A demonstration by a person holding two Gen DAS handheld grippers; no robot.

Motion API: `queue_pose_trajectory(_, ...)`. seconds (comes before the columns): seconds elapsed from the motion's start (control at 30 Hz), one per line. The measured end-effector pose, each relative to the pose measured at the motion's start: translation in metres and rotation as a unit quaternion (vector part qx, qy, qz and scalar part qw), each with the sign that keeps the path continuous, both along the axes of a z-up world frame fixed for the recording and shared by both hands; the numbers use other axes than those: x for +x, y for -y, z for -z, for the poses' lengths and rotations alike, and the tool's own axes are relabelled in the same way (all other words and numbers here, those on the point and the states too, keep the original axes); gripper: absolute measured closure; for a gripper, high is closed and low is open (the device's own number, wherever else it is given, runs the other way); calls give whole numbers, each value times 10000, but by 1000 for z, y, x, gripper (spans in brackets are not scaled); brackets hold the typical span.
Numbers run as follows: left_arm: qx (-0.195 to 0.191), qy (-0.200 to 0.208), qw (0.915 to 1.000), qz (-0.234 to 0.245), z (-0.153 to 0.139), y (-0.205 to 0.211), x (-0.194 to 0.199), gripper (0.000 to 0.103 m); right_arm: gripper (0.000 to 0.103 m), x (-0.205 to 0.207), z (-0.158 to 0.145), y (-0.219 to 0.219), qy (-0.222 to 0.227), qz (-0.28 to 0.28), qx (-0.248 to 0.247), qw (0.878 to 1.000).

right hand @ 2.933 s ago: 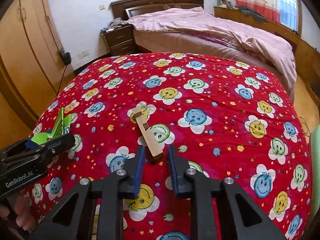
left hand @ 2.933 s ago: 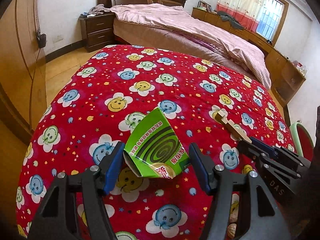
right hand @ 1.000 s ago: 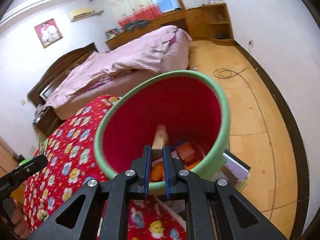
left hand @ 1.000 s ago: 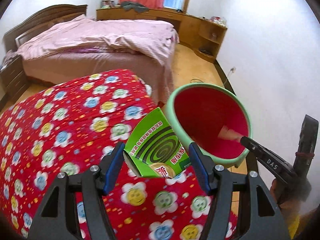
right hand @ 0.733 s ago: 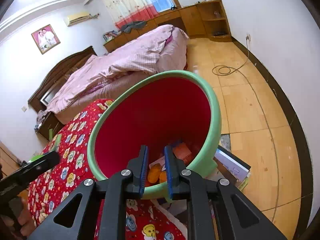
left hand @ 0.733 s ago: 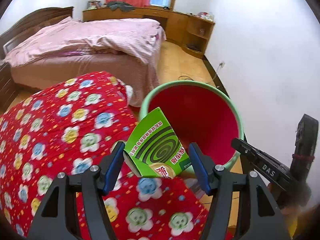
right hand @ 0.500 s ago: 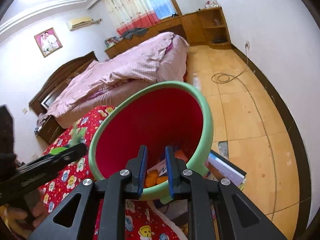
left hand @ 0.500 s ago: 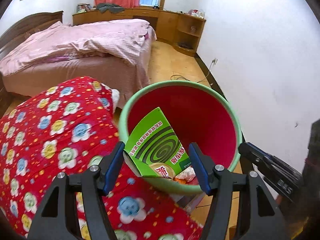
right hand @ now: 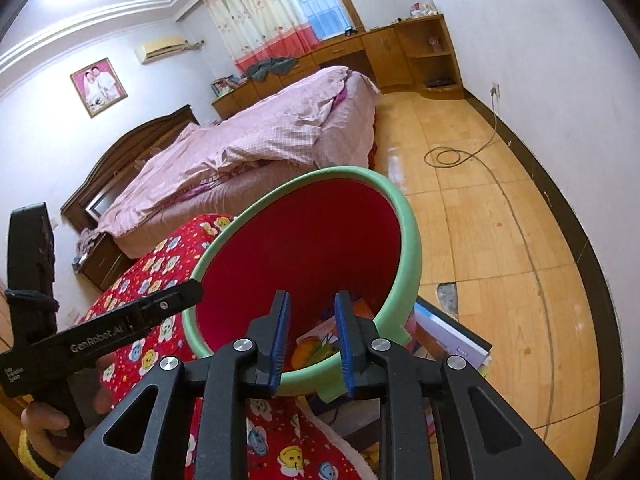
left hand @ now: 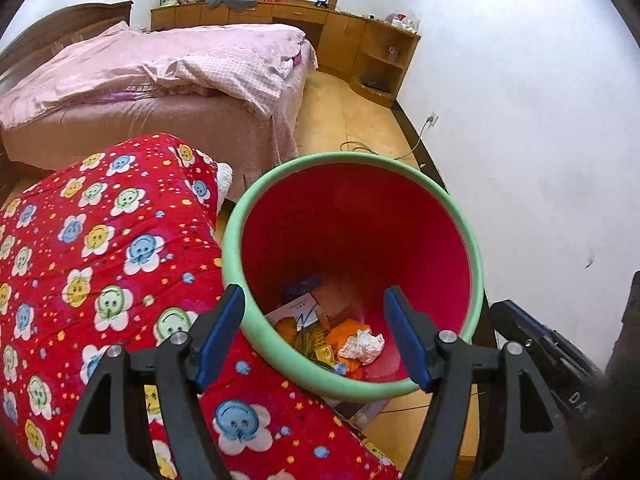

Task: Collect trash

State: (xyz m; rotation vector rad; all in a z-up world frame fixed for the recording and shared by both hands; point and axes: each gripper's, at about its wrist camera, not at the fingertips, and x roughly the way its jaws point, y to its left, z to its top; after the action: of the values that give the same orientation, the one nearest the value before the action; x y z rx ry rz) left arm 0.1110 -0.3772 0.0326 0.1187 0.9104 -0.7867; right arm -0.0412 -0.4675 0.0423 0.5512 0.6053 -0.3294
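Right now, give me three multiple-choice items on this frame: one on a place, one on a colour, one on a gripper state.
1. Where does the crumpled white paper lie?
A. on the floral blanket
B. inside the bin
C. on the floor

2. What colour is the bin inside?
A. red
B. blue
C. white

3. What does the left hand-held gripper hold?
A. a green box
B. a wooden piece
C. nothing, open

Key: 1 B, it rests among trash at the bin's bottom; 2 A, red walls under a green rim; 3 C, its fingers stand apart with only the bin between them.

Home bedrm: bed point(right hand: 256, 148), wedding pic point(right hand: 98, 86)
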Motion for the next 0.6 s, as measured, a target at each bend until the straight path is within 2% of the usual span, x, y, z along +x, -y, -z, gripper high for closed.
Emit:
queue_pose_trajectory(0.1, -106, -66, 9999, -89, -6, -12, -4, 32, 63, -2, -2, -7, 41, -68, 23, 10000)
queue_pose_trajectory(0.4, -89, -42, 9989, -467, -22, -61, -20, 32, 55, -4, -12, -41, 138, -505, 35, 9986)
queue_pose_trajectory(0.53, -87, 42, 9980, -626, -29, -87, -28, 32, 44, -4, -18, -66, 149, -716, -31, 9973)
queue_pose_trajectory(0.6, -56, 76, 9972, -742, -32, -102, -33, 32, 42, -3, -21, -78, 156, -846, -100, 9962)
